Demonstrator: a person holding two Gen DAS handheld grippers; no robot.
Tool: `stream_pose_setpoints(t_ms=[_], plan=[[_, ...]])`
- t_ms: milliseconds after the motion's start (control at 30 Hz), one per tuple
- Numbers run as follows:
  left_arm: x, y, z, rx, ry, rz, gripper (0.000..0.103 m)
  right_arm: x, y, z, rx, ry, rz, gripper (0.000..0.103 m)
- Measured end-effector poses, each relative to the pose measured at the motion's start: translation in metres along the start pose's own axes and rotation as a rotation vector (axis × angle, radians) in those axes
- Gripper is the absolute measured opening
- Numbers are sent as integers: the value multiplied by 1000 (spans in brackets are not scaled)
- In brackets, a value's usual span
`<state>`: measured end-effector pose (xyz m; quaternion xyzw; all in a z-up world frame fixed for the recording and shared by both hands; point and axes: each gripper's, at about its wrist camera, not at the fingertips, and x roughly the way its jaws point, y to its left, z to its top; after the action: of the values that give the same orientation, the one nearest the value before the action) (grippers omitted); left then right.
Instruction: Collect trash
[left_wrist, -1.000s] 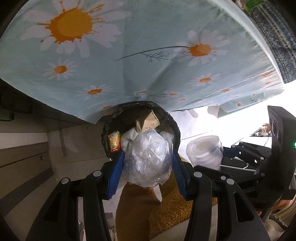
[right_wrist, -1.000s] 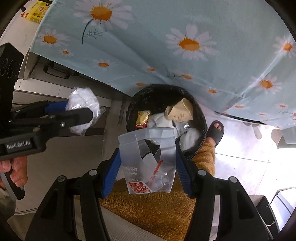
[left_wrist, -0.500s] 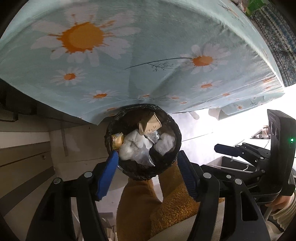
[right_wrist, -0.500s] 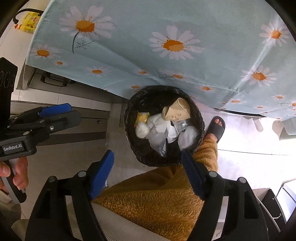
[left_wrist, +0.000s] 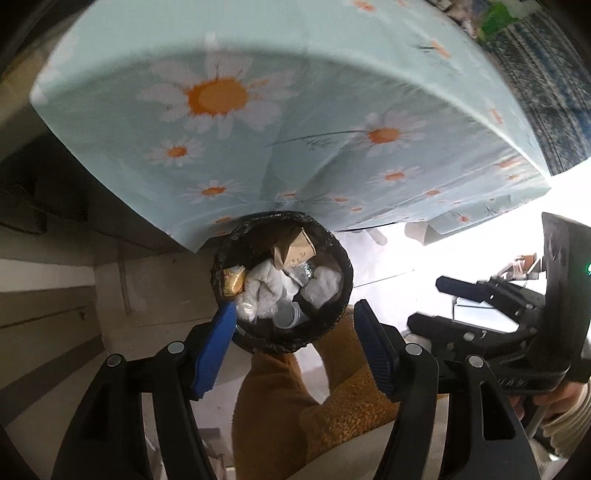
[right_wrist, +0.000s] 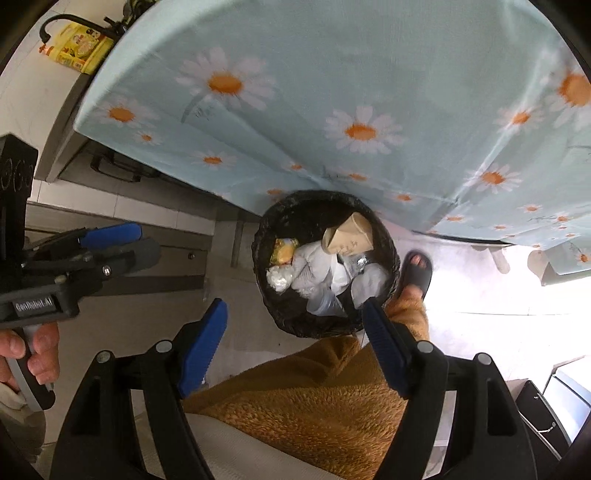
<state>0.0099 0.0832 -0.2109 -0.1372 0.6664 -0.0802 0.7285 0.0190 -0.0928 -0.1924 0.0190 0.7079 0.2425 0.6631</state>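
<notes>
Both hand-held grippers hang over a black trash bin (right_wrist: 325, 264) on the floor. The left hand-held gripper (left_wrist: 293, 338) and the right hand-held gripper (right_wrist: 295, 345) are each spread wide and hold nothing. The bin, at twelve o'clock from both, holds a brown paper cup (right_wrist: 347, 234), a yellow wrapper (right_wrist: 283, 252), white tissues (right_wrist: 314, 264) and clear plastic (right_wrist: 325, 304).

The trash looks heaped near the rim, so further drops could likely spill. The daisy tablecloth (right_wrist: 332, 92) on the surface overhangs the bin's far rim. The person's orange-clad legs (right_wrist: 325, 391) and a sandalled foot (right_wrist: 415, 271) at three o'clock crowd it.
</notes>
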Motion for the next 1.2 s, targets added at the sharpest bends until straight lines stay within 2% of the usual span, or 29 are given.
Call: stream_pose_setpoints(t_ms=[133,367,767,933,1033,1200], plan=[[-20,-6,2,4,-39,-13,64,-24,5,5,4,-48,-5,75],[-68,-30,16,40,-164,-23,64,-83,10,27,-12,-175,3,75],[-143,-84,41,85,-324,50,64,-186,3,56,-93,-376,10,75],[-159,-102,40,69,-360,66,64,-215,0,58,-117,-429,23,75],[-170,-112,39,54,-392,84,64,-234,0,55,-172,-478,25,80],[-188,-128,39,31,-437,108,64,-265,-2,51,-234,-545,45,82]])
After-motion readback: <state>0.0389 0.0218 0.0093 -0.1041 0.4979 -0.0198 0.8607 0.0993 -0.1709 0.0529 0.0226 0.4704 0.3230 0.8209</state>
